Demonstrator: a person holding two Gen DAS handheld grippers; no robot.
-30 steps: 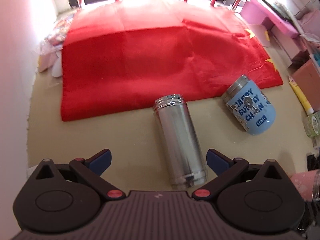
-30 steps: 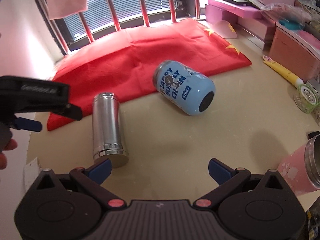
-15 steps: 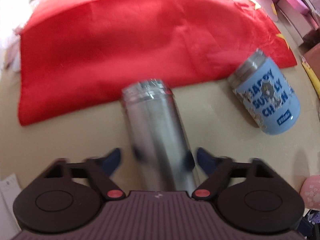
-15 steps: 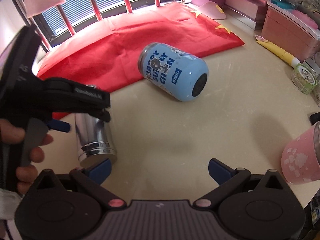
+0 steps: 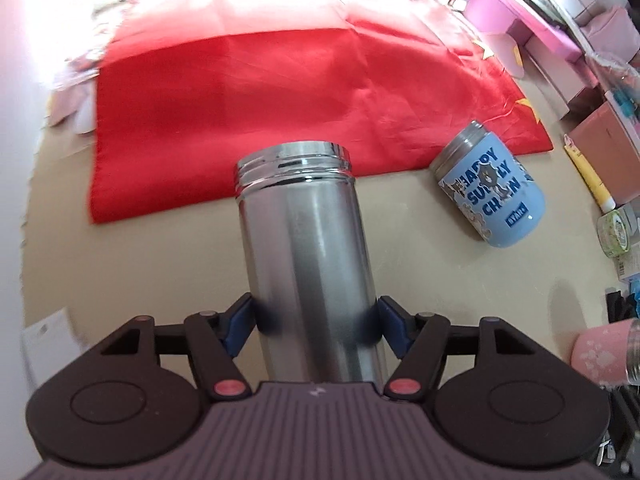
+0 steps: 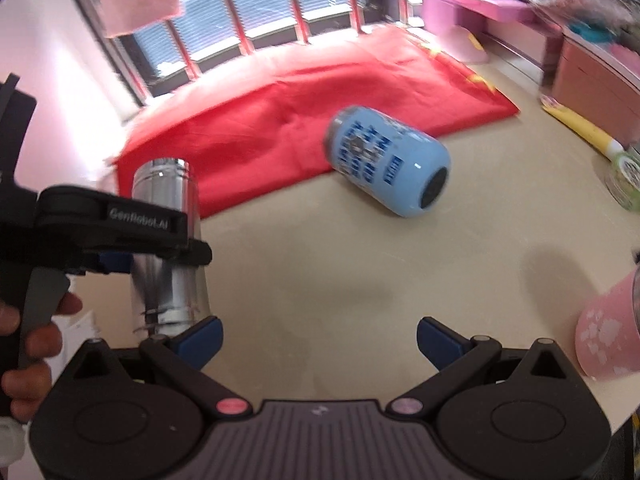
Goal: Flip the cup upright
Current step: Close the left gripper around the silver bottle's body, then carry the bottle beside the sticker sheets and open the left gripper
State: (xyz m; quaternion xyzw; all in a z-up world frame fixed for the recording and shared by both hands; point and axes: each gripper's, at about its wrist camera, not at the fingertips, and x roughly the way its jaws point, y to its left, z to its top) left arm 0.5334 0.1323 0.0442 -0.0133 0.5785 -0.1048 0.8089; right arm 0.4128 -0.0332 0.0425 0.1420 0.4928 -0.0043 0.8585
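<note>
Both blue pads of the left gripper are clamped on the steel cup, threaded mouth pointing away over the beige table. Only the right wrist view shows it tilted near-upright, plus the right gripper spread wide, holding nothing. Blue cup lies sideways by the red cloth.

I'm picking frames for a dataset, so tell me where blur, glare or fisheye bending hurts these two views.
Left wrist view: the window strip is blown out, the red cloth is soft, and the steel cup between the left gripper's pads stays fairly crisp. Right wrist view: motion smear makes the blue cup's lettering unreadable, the window bars bend, and the open right gripper is sharp.
</note>
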